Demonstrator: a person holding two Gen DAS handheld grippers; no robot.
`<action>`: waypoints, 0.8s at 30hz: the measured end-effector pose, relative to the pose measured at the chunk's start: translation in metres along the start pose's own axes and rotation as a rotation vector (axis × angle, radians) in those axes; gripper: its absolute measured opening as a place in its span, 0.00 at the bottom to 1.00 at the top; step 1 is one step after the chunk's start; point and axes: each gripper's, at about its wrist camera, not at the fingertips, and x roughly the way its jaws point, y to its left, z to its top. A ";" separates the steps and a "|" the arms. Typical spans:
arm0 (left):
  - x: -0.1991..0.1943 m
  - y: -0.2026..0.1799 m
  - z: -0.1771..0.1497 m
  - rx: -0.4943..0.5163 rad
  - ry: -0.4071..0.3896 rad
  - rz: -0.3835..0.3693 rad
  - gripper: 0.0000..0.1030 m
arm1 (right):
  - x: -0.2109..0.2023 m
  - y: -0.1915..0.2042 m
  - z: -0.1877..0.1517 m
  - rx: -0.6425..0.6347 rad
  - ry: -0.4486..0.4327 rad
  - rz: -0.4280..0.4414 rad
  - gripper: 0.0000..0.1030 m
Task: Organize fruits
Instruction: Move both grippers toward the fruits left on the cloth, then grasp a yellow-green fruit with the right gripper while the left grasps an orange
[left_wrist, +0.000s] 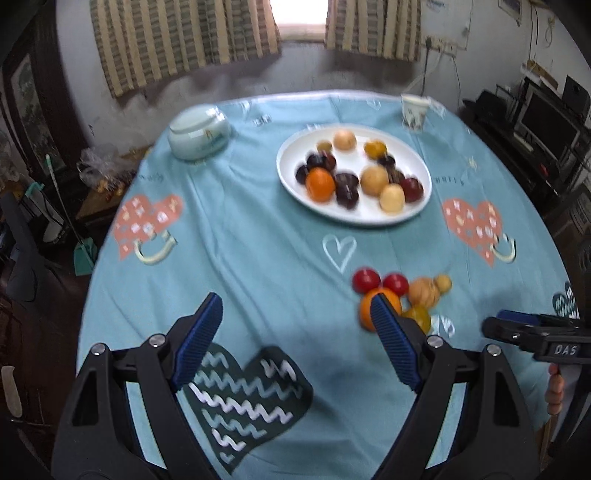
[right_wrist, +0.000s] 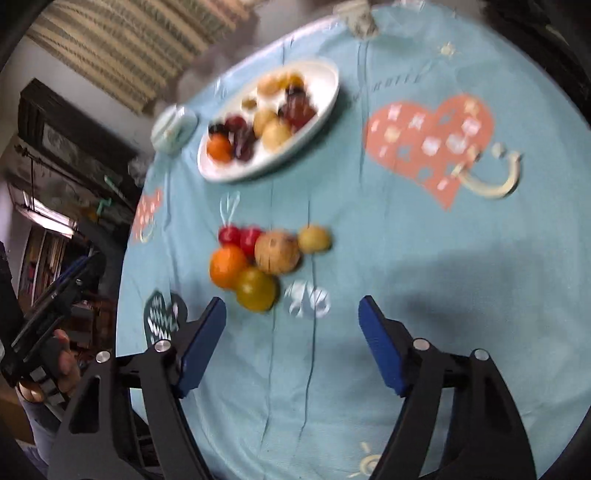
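Observation:
A white plate (left_wrist: 354, 218) at the far middle of the round table holds an orange (left_wrist: 320, 184), dark plums and pale yellow fruits. Nearer, a loose cluster lies on the blue cloth: two red fruits (left_wrist: 365, 279), an orange (left_wrist: 365, 308) partly behind my left gripper's right finger, a tan round fruit (left_wrist: 424, 291) and a yellow-green one (left_wrist: 419, 317). My left gripper (left_wrist: 295, 301) is open over bare cloth, left of the cluster. My right gripper (right_wrist: 293, 302) is open and holds nothing. It hangs just short of the yellow-green fruit (right_wrist: 256, 288) and the orange (right_wrist: 227, 266).
A pale green lidded bowl (left_wrist: 199, 133) stands at the back left, and a paper cup (left_wrist: 415, 110) at the back right. The table edge curves close on both sides. A hand holding the left tool (right_wrist: 55, 295) shows at the left of the right wrist view.

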 end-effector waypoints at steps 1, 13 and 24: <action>0.005 -0.002 -0.004 0.004 0.015 -0.001 0.81 | 0.005 -0.002 -0.004 -0.034 0.003 -0.013 0.70; 0.030 0.002 -0.009 -0.006 0.089 -0.004 0.81 | 0.077 0.038 0.011 -0.218 0.083 -0.083 0.39; 0.054 -0.038 -0.006 0.065 0.145 -0.143 0.81 | 0.042 0.003 0.007 -0.145 0.050 -0.063 0.36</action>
